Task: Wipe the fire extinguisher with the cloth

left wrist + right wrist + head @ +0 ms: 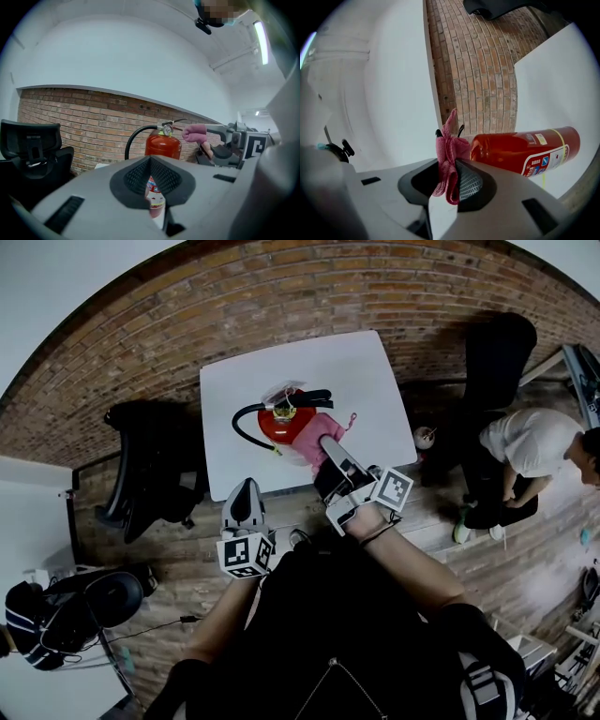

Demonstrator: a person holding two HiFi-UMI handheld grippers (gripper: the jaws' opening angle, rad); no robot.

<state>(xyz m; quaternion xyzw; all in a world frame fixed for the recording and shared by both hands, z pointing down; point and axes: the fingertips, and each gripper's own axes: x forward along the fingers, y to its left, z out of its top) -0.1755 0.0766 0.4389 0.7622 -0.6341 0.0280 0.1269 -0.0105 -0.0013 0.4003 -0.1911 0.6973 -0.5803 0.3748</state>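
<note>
A red fire extinguisher (pixel 286 423) is standing upright near the middle of a white bench (pixel 366 371), its black hose (pixel 246 427) looping out to the person's left and a small gauge (pixel 167 130) sitting by the valve at its top. The cylinder is showing a glossy red body, a printed label on its side and a yellow band near the base. A pink cloth (pixel 312 439) is bunching against the top of the extinguisher on the side facing the person, just beside the gauge, with one loose corner sticking up. The right gripper (pixel 328 442) is reaching over the near edge of the bench, its jaws clamping the folded cloth between their dark pads. The left gripper (pixel 246 486) is hanging back close to the person's body, short of the bench edge and well apart from the extinguisher, its jaws closing together on nothing. A brick wall (pixel 281 296) is running behind the bench. One black office chair (pixel 150 465) is standing off the bench's left side and another black chair (pixel 497 352) off its right. A person in a white shirt (pixel 525 451) is bending over on the wooden floor (pixel 187 577) to the right, near the second chair.
</note>
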